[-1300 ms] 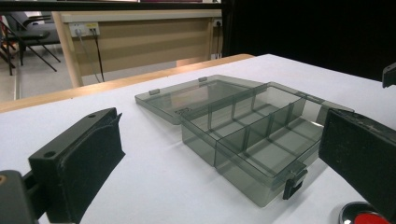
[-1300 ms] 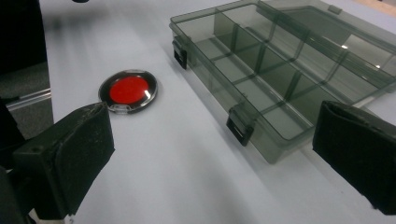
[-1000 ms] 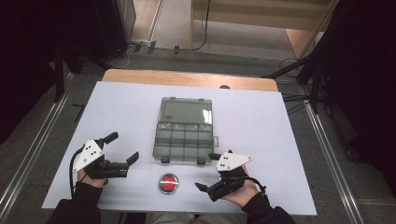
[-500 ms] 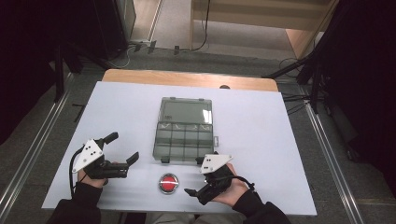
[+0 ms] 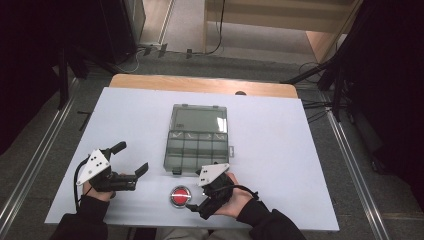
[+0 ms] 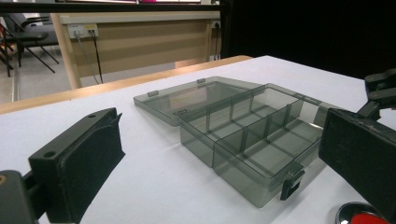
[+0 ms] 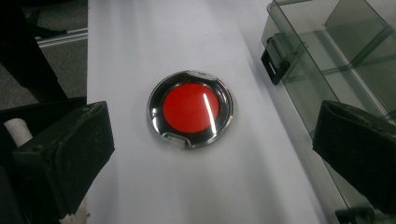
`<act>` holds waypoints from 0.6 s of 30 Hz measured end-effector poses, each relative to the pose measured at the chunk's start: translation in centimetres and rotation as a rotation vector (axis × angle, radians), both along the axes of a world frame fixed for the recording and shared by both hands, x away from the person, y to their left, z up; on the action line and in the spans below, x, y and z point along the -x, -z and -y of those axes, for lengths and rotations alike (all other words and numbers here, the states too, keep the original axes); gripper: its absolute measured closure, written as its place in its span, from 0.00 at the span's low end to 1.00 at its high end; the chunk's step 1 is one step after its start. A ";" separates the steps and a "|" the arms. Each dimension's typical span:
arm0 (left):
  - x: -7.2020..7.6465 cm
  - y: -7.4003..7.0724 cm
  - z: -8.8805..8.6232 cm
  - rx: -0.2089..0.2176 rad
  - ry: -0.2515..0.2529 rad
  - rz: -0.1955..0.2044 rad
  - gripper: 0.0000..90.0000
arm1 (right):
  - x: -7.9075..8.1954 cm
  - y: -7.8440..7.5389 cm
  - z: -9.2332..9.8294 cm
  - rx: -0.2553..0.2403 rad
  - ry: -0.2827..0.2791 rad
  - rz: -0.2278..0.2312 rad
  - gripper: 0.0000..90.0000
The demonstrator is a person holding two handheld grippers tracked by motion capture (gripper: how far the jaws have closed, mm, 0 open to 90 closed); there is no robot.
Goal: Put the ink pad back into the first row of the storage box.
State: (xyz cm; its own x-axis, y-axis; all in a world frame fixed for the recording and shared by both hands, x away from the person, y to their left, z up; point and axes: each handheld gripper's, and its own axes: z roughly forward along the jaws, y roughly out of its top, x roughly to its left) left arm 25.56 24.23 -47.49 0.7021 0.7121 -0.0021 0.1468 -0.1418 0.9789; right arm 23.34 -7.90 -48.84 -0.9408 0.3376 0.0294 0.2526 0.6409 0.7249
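Reaching toward the round red disc [image 7: 190, 108], I have my right gripper [image 5: 196, 206] spread wide, its jaws standing apart on either side of the disc with white table [image 5: 310, 165] showing between each pad and the chrome rim. Nothing is held yet.

The disc lies flat on the table just in front of the near edge of the clear organizer box [image 5: 195, 144], close beside the box's black latch [image 7: 272, 59]. The box sits open, its lid laid back flat on the far side, and its divided compartments look empty as far as I can tell.

My judgement is that this disc will be light and rigid: a low, shallow puck with a glossy red face and a polished metal ring. That shine suggests a slippery thing, and its low profile leaves little wall for my pads to bear on. I would take it across its widest span, pads on opposite sides of the chrome rim, coming down close to the table so the pads meet the edge and not the sloped top. Two small tabs break the rim, one toward the box and one away from it; I would keep off those, since a pad on a tab could tip or spin the disc. Squeezing off-centre would likely shoot it sideways toward the latch.

My left gripper [image 5: 131, 159] hangs well to the left of the box, jaws open and empty, facing the box across bare table.
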 end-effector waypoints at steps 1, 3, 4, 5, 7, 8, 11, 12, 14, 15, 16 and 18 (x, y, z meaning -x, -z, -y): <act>0.0 0.0 0.0 0.000 0.000 0.000 0.00 | -0.1 0.0 -0.2 0.004 -0.005 -0.003 0.00; 0.0 0.0 0.0 0.000 0.000 -0.001 0.00 | -0.3 0.1 -0.8 0.016 -0.016 -0.012 0.00; 0.0 0.0 0.0 -0.001 0.002 -0.001 0.00 | -0.5 0.2 -1.2 0.029 -0.023 -0.017 0.00; 0.0 0.0 0.0 -0.001 0.002 -0.001 0.00 | -0.5 0.2 -1.2 0.029 -0.023 -0.017 0.00; 0.0 0.0 0.0 -0.003 0.002 -0.001 0.00 | -0.6 0.3 -1.6 0.038 -0.035 -0.016 0.00; 0.0 0.0 0.0 -0.001 0.001 -0.001 0.00 | -0.6 0.3 -2.0 0.048 -0.044 -0.024 0.00; 0.0 0.0 0.0 -0.002 0.001 -0.003 0.00 | -0.7 0.5 -2.4 0.060 -0.055 -0.022 0.00; 0.0 0.0 0.0 -0.003 0.002 -0.003 0.00 | -0.7 0.5 -2.6 0.065 -0.059 -0.023 0.00; 0.0 0.0 0.0 -0.004 0.003 -0.002 0.00 | -0.7 0.6 -2.9 0.074 -0.062 -0.027 0.00; 0.0 0.0 0.0 -0.003 0.002 -0.002 0.00 | -0.7 0.7 -3.1 0.077 -0.067 -0.026 0.00; 0.0 0.0 0.0 -0.003 0.002 -0.001 0.00 | -0.8 0.8 -3.5 0.086 -0.077 -0.021 0.00; 0.0 0.0 0.0 -0.002 0.003 -0.001 0.00 | -0.8 0.9 -3.8 0.090 -0.081 -0.022 0.00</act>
State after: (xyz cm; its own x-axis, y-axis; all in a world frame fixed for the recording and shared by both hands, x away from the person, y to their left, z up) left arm 25.55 24.23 -47.49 0.7042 0.7100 -0.0015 0.1478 -0.1445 0.9784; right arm 24.11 -4.13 -49.74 -0.9646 0.2626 0.0237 0.2128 0.7221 0.6582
